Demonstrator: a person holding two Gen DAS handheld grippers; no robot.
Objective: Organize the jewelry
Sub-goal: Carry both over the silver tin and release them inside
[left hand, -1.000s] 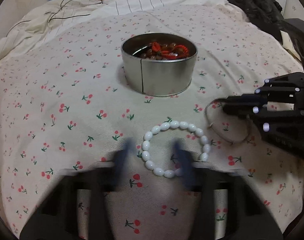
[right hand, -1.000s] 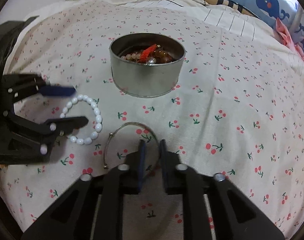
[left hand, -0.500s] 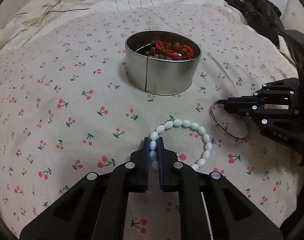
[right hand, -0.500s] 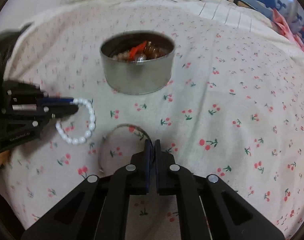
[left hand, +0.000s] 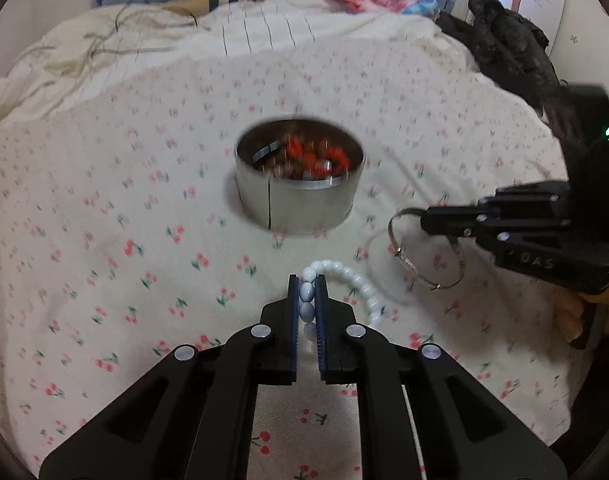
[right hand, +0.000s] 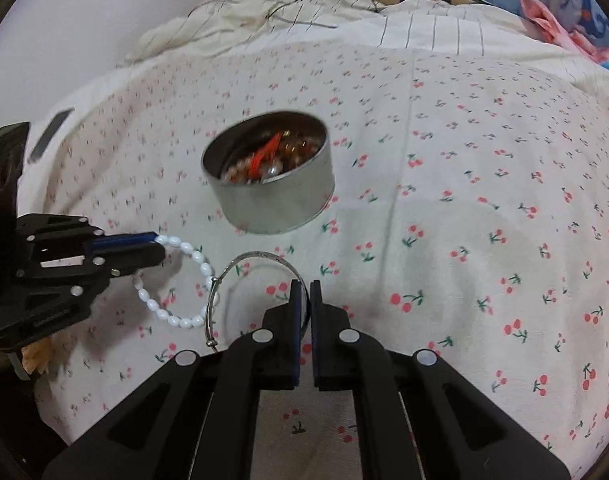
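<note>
My left hand-held gripper (left hand: 307, 308) has just closed on the white bead bracelet (left hand: 354, 286), beads pinched between its pads. My right hand-held gripper (right hand: 303, 312) is clamped on the thin silver bangle (right hand: 240, 276). Both seem lifted off the bed (right hand: 464, 220). The metal tin (left hand: 300, 188) sits ahead of both.

**Soft indoor light, motion blur at centre**

Both views are evenly lit by diffuse, slightly warm room light — no hard glare on the bedspread (left hand: 104, 208). The metal tin (left hand: 300, 196) is smeared by motion blur in the left wrist view, its contents reduced to red streaks; in the right wrist view it is milder. The silver bangle (right hand: 260, 258) casts a faint, soft shadow ring on the cloth. Fisheye distortion bows the bed's far edge, and dark vignetting rounds every corner — the near black gripper frames stay sharp.
</note>
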